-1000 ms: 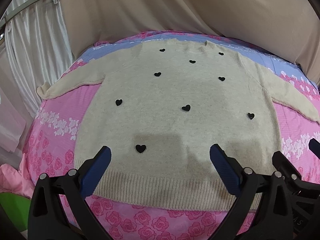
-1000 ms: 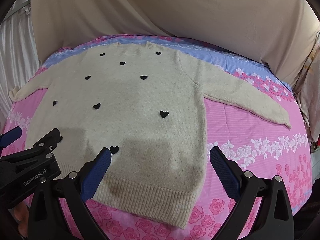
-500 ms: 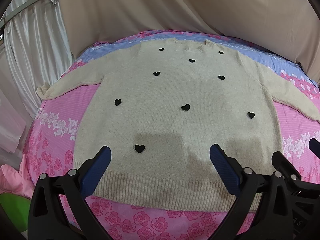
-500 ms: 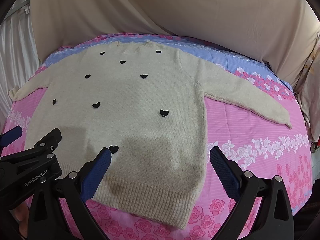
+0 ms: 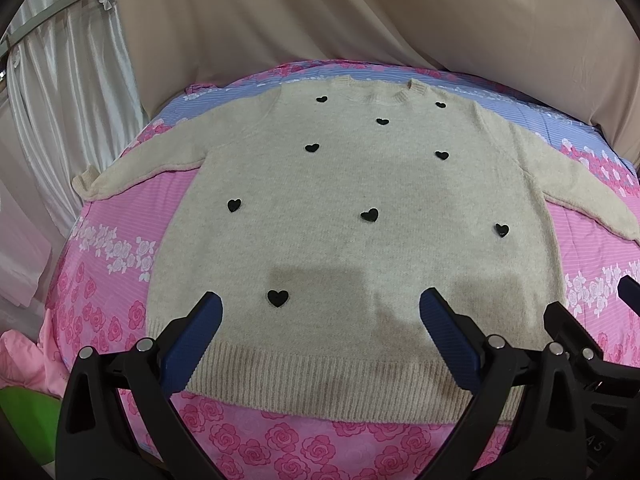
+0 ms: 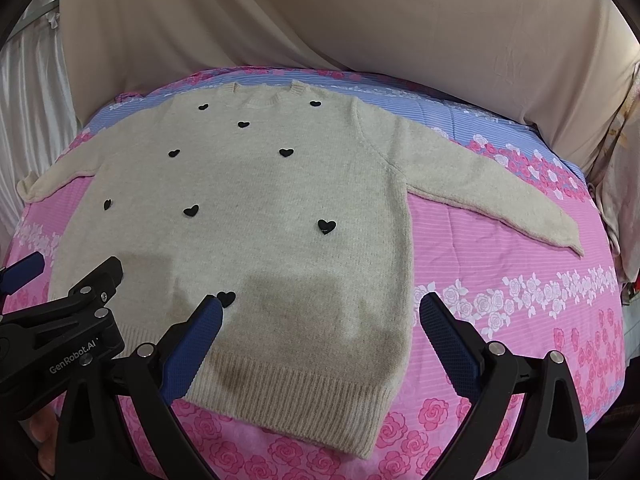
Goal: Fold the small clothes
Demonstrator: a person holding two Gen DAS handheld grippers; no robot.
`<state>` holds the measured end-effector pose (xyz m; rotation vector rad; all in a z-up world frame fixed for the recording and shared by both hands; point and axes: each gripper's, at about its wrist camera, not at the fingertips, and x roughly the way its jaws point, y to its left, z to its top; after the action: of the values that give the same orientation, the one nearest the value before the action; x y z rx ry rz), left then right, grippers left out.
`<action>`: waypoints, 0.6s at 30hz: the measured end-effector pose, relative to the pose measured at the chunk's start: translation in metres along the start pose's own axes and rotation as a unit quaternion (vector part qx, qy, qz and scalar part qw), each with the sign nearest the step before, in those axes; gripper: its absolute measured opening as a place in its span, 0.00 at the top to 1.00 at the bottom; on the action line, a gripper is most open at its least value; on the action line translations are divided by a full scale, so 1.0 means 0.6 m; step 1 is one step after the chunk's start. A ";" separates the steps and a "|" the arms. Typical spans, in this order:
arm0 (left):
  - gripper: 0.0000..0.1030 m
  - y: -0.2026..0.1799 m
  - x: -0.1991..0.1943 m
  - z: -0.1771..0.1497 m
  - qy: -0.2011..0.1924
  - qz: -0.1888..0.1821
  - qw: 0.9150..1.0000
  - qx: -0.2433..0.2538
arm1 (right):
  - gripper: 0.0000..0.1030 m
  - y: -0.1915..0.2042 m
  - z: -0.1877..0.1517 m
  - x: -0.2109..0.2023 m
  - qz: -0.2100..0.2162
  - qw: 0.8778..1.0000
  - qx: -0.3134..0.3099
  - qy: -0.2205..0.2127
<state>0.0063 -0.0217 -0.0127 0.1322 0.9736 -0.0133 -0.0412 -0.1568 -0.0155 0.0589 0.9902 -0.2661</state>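
Observation:
A cream knitted sweater [image 5: 360, 208] [image 6: 256, 208] with small black hearts lies spread flat, front up, on the pink floral bed cover; its neck points away and both sleeves stretch out to the sides. My left gripper [image 5: 320, 316] hovers open above the ribbed hem [image 5: 320, 384], with nothing between its blue fingers. My right gripper [image 6: 320, 316] is open too, above the sweater's lower right corner [image 6: 372, 408]. The left gripper's body [image 6: 60, 340] shows at the lower left of the right wrist view.
The pink and blue rose-patterned cover [image 5: 100, 272] [image 6: 520, 312] spans the bed. Beige draped cloth [image 5: 360, 12] hangs behind it, and white curtains [image 5: 52, 100] stand at the left. A pink cloth [image 5: 20, 360] and something green [image 5: 24, 432] lie at the lower left.
Both views have shifted very slightly; the sweater sits a touch higher in frame. Both grippers stay open and the sweater has not moved.

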 end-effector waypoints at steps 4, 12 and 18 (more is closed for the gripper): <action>0.06 0.000 0.000 0.000 0.000 0.000 1.000 0.000 | 0.05 -0.003 -0.002 0.003 0.002 1.000 0.000 0.001; 0.06 0.000 0.003 0.000 0.001 0.001 1.000 0.000 | 0.05 -0.002 -0.003 0.004 0.002 1.000 0.000 0.001; 0.06 0.000 0.003 -0.001 0.001 0.001 1.000 0.001 | 0.05 -0.002 -0.002 0.005 0.002 1.000 0.000 0.001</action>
<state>0.0070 -0.0217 -0.0145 0.1349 0.9752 -0.0125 -0.0413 -0.1583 -0.0185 0.0620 0.9924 -0.2626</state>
